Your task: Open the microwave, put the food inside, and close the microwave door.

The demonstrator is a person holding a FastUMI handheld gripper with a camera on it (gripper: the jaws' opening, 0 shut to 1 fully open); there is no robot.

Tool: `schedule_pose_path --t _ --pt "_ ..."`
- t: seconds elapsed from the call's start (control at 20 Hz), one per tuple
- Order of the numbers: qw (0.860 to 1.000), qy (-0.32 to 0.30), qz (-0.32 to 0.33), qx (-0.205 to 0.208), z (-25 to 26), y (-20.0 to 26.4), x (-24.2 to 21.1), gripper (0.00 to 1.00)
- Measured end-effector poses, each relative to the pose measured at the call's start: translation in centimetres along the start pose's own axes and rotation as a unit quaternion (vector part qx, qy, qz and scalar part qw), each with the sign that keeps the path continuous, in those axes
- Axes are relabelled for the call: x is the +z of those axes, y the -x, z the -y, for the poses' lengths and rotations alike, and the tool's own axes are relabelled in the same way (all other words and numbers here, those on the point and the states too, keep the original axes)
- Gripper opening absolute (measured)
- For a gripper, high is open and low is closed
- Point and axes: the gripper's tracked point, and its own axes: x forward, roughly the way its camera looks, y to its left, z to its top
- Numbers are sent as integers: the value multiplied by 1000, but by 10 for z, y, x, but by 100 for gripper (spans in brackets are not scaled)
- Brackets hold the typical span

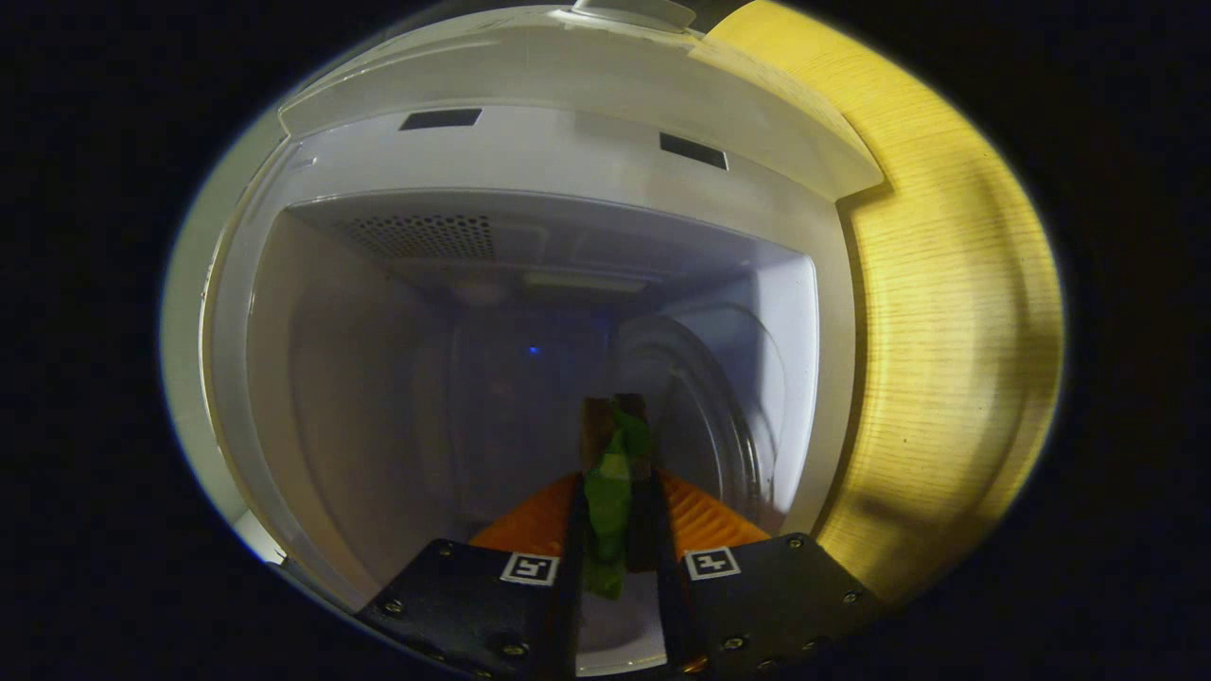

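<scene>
the claw (617, 492) is clamped on a green piece of food (608, 506), with the open microwave (568, 142) cavity just beyond it.

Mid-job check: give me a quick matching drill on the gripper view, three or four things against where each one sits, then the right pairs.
Things:
1. green food
2. microwave cavity
3. wooden panel
4. vent holes

Places:
A. beside the microwave, outside it
B. clamped between the jaws of the gripper
C. in the cavity ceiling
D. open, straight ahead of the jaws

Pairs: 1-B, 2-D, 3-A, 4-C
</scene>
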Motion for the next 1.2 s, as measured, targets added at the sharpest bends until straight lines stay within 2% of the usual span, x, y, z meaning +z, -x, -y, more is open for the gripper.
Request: schedule_pose_path --t 0.1,0.15,0.2,0.25,0.5,0.65,0.9,1.05,1.2 --pt "1000 29 -4 9 -8 12 2 56" --pt "998 55 -7 7 -11 17 3 77" --pt "997 82 -13 2 -12 20 2 84" --pt "994 106 -21 1 -13 28 4 96" --pt "978 202 -50 2 -8 65 14 96" --pt "959 275 -64 5 -11 92 23 96" --pt "901 427 -69 28 -33 152 44 96" --pt "864 495 -64 63 -56 194 53 96" --pt "841 530 -52 93 -80 240 61 96"
